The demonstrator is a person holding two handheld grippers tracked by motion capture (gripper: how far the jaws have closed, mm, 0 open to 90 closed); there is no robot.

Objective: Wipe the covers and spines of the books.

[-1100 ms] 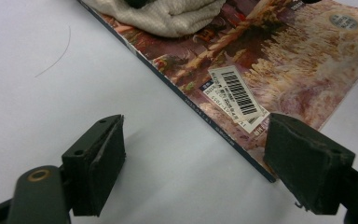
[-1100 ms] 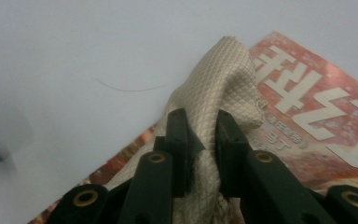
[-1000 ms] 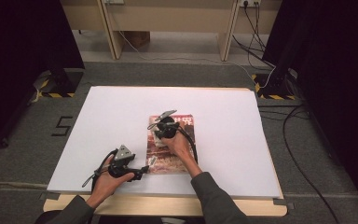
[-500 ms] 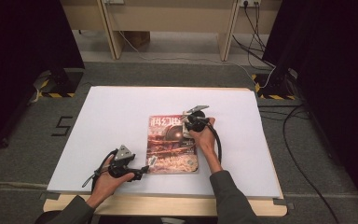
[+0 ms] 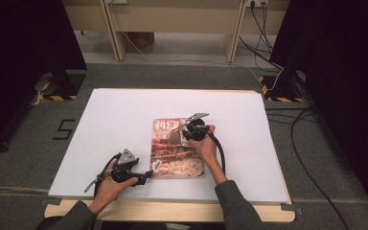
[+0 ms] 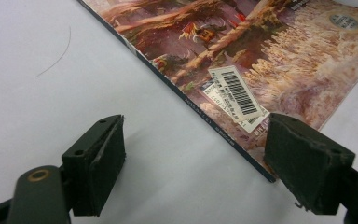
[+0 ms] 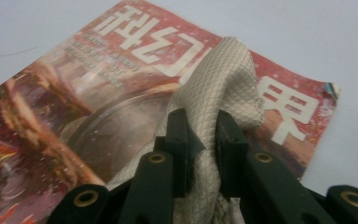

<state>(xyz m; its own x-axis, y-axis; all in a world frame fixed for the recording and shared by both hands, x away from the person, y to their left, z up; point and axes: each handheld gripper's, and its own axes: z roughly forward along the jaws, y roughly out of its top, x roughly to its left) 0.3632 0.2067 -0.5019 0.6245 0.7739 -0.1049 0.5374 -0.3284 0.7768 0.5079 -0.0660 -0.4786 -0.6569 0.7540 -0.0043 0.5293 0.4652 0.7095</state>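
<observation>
on the magazine (image 5: 175,151), the right claw (image 7: 200,128) is clamped on a cloth (image 7: 219,74); near left, the left claw (image 6: 196,158) stands apart.

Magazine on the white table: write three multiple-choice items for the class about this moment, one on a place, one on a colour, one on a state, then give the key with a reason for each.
1. Where is the cloth?
A. on the magazine
B. on the floor
C. on the bare table to the left

2. What colour is the cloth?
A. dark blue
B. cream
C. green

3. How do the jaws of the left gripper stand?
A. shut on the magazine
B. shut on the cloth
C. open, with nothing between them

Key
1 A: the right gripper view shows the cloth resting on the red cover.
2 B: the quilted fabric is pale cream.
3 C: in the left gripper view the jaws stand wide apart beside the magazine's corner, while the right gripper pinches the cloth.
</observation>
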